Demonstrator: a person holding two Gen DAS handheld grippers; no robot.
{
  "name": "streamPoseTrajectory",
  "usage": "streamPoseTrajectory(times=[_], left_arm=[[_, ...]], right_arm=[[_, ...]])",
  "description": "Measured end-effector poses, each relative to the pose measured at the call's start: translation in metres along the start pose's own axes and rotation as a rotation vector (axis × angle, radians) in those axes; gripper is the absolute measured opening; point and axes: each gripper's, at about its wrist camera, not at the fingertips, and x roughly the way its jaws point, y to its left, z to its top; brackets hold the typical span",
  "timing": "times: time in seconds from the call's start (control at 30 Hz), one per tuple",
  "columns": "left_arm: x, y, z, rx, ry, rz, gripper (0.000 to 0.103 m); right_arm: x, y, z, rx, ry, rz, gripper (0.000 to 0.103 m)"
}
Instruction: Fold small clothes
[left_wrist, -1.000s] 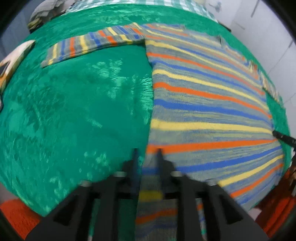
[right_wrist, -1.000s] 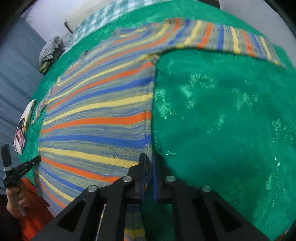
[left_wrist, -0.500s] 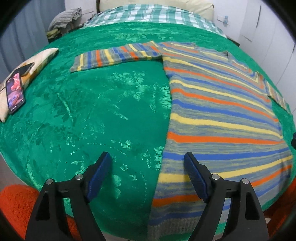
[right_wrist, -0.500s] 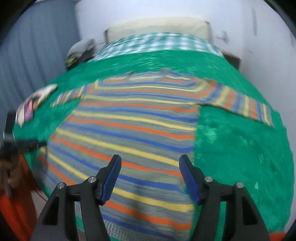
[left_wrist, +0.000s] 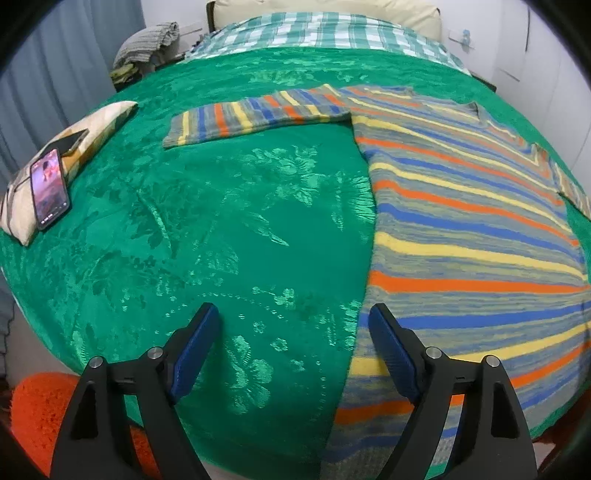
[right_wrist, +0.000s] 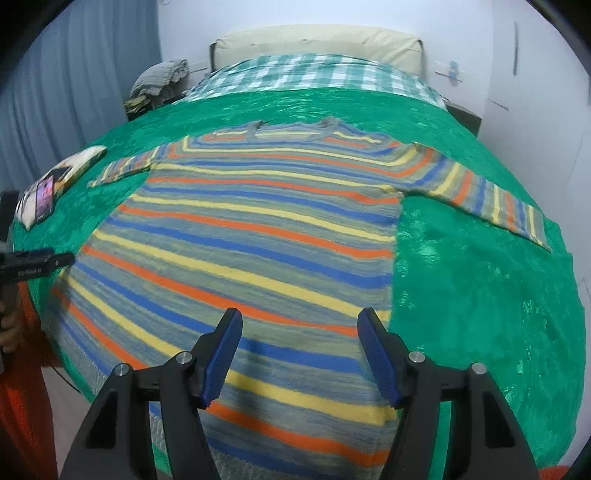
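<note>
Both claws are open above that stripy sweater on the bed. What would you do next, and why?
Probably reach the left gripper toward the left sleeve to fold it across the body. The sweater lies flat on the green blanket with both sleeves spread outward, nothing folded yet, and both grippers open and holding nothing.

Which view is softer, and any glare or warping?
Right wrist: slightly soft, stripes on the sweater smear near its left edge. Left wrist: sharper; sheen on the green blanket, lit phone screen. Both: strong fisheye bulge, dark corners.

A home bedroom — bed (right_wrist: 480, 295) under green blanket, headboard pillow (right_wrist: 317, 40), curtains (right_wrist: 92, 74).
</note>
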Motion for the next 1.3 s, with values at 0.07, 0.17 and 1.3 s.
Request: streamPoseTrajectory(times=[0.07,0.17,1.3], left_arm=[[0.000,0.000,0.001,0.000,-0.005,0.012,0.085],[0.000,-0.001,0.001,0.007,-0.012,0.030,0.086],[0.001,-0.004,-0.001,0.041,-0.015,0.094,0.090]], right_arm=[[-0.002,-0.005,0.001,0.019,-0.009,-0.012,0.065],[-0.003,-0.012,0.001,0.049,-0.011,-0.021,0.065],[-0.003,-0.020,-0.003,0.060,0.005,-0.088,0.075]])
